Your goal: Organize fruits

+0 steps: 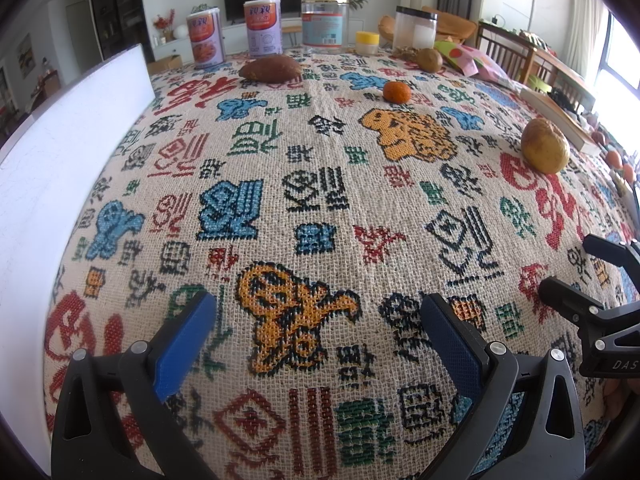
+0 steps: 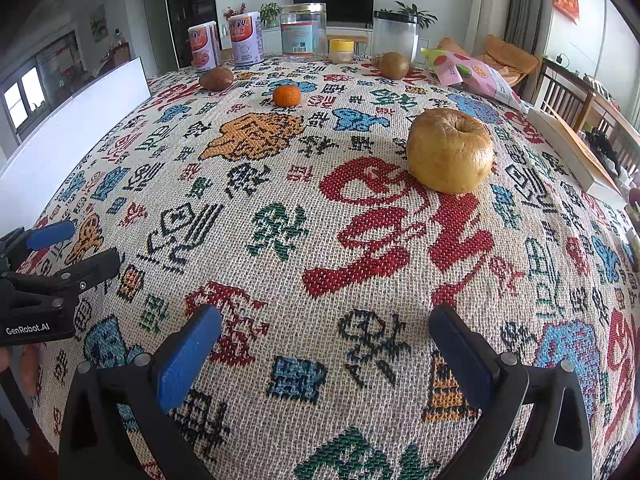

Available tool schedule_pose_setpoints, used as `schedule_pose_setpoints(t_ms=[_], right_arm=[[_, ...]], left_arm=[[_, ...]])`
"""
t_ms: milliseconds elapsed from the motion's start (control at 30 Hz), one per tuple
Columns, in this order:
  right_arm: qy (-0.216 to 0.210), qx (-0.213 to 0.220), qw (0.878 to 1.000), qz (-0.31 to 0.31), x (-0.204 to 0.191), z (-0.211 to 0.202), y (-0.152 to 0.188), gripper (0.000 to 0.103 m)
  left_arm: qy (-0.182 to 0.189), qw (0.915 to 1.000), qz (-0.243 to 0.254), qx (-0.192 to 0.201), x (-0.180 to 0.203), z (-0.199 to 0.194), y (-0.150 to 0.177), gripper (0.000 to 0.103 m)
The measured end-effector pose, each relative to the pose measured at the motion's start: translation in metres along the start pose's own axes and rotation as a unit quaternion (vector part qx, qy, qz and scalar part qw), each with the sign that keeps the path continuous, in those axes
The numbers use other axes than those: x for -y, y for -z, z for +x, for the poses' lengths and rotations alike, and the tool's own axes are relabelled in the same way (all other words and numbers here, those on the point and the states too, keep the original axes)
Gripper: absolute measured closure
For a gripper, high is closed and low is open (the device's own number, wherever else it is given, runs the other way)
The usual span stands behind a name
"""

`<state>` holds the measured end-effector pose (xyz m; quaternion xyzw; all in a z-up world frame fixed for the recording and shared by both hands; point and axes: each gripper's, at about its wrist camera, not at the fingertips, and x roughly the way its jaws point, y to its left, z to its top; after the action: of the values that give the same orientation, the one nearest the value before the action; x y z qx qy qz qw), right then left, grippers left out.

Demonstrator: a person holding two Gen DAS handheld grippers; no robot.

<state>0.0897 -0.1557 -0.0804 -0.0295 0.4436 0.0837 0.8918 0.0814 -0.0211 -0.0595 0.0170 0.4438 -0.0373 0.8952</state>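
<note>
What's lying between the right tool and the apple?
Nothing: only bare patterned cloth runs from the open right tool to the apple, in the right wrist view.

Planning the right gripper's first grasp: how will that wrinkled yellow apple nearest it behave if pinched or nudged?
The apple looks wrinkled and dimpled, so it is probably soft and may bruise or give under the pads. Its round body would likely roll if nudged, though the coarse woven tablecloth should slow it. The right gripper is open, seemingly wide enough.

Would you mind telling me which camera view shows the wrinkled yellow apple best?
The right wrist view: the wrinkled yellow apple sits large and near centre, with its stem dimple and creased skin visible. In the left wrist view it appears smaller, off toward the right edge, with less surface detail.
</note>
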Motion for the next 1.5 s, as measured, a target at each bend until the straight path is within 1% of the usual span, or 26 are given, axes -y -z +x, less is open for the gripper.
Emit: schedule_pose_setpoints(t_ms=[133, 233, 300, 400, 467, 500, 567, 633, 733, 800, 833, 900, 933, 967, 1033, 1133, 1267, 1333, 1400, 1500], right_arm=[[0.0, 0.0, 1.0, 0.0, 0.0, 0.0, 0.0, 0.0], [0.0, 0.0, 1.0, 0.0, 0.0, 0.0, 0.0, 0.0], [0.0, 0.0, 1.0, 0.0, 0.0, 0.0, 0.0, 0.0], [0.0, 0.0, 1.0, 0.0, 0.0, 0.0, 0.0, 0.0], [0.0, 0.0, 1.0, 0.0, 0.0, 0.0, 0.0, 0.0], [0.0, 0.0, 1.0, 0.0, 0.0, 0.0, 0.0, 0.0], [0.0, 0.0, 1.0, 0.0, 0.0, 0.0, 0.0, 0.0], [0.0, 0.0, 1.0, 0.0, 0.0, 0.0, 0.0, 0.0], [0.0, 0.0, 1.0, 0.0, 0.001, 0.0, 0.0, 0.0], [0.0, 0.0, 1.0, 0.0, 0.0, 0.0, 0.0, 0.0], [0.0, 0.0, 1.0, 0.0, 0.0, 0.0, 0.0, 0.0], [0.0, 0.0, 1.0, 0.0, 0.0, 0.0, 0.0, 0.0], [0.0, 0.0, 1.0, 0.0, 0.0, 0.0, 0.0, 0.0], [0.0, 0.0, 1.0, 0.0, 0.0, 0.0, 0.0, 0.0], [0.0, -0.001, 1.0, 0.0, 0.0, 0.0, 0.0, 0.0], [0.0, 0.0, 1.0, 0.0, -0.001, 0.001, 0.0, 0.0], [0.0, 0.0, 1.0, 0.0, 0.0, 0.0, 0.0, 0.0], [0.0, 0.0, 1.0, 0.0, -0.001, 0.001, 0.0, 0.0], [0.0, 0.0, 1.0, 0.0, -0.001, 0.001, 0.0, 0.0], [0.0, 0.0, 1.0, 0.0, -0.001, 0.001, 0.0, 0.0]], left_arm=[[0.012, 0.9998, 0.003, -0.018, -0.004, 0.003, -0.007, 0.001], [0.046, 0.9985, -0.004, -0.031, -0.011, 0.009, -0.031, 0.002], [0.063, 0.9974, -0.024, -0.026, -0.019, 0.013, -0.064, 0.002], [0.087, 0.9931, -0.08, 0.002, -0.038, 0.02, -0.127, 0.002], [0.08, 0.9901, -0.115, 0.009, -0.05, 0.036, -0.169, 0.002], [0.078, 0.9889, -0.126, 0.003, -0.054, 0.049, -0.188, 0.002], [0.079, 0.9848, -0.152, -0.026, -0.061, 0.082, -0.219, 0.003], [0.065, 0.9809, -0.178, -0.045, -0.067, 0.111, -0.237, 0.004], [0.045, 0.9736, -0.216, -0.06, -0.076, 0.148, -0.251, 0.007], [0.036, 0.9684, -0.236, -0.072, -0.08, 0.167, -0.251, 0.017], [0.035, 0.9665, -0.242, -0.078, -0.082, 0.174, -0.249, 0.029], [0.021, 0.973, -0.224, -0.05, -0.08, 0.172, -0.247, 0.042], [0.03, 0.9758, -0.211, -0.051, -0.079, 0.173, -0.247, 0.051], [0.033, 0.9784, -0.199, -0.048, -0.078, 0.171, -0.245, 0.053], [0.019, 0.984, -0.172, -0.041, -0.076, 0.162, -0.237, 0.053], [0.043, 0.9881, -0.139, -0.051, -0.077, 0.142, -0.213, 0.053], [0.073, 0.9921, -0.069, -0.075, -0.069, 0.094, -0.164, 0.053], [0.092, 0.9918, -0.025, -0.084, -0.06, 0.063, -0.133, 0.053], [0.113, 0.9892, 0.007, -0.093, -0.052, 0.037, -0.101, 0.053], [0.134, 0.9846, 0.025, -0.109, -0.044, 0.012, -0.06, 0.053]])
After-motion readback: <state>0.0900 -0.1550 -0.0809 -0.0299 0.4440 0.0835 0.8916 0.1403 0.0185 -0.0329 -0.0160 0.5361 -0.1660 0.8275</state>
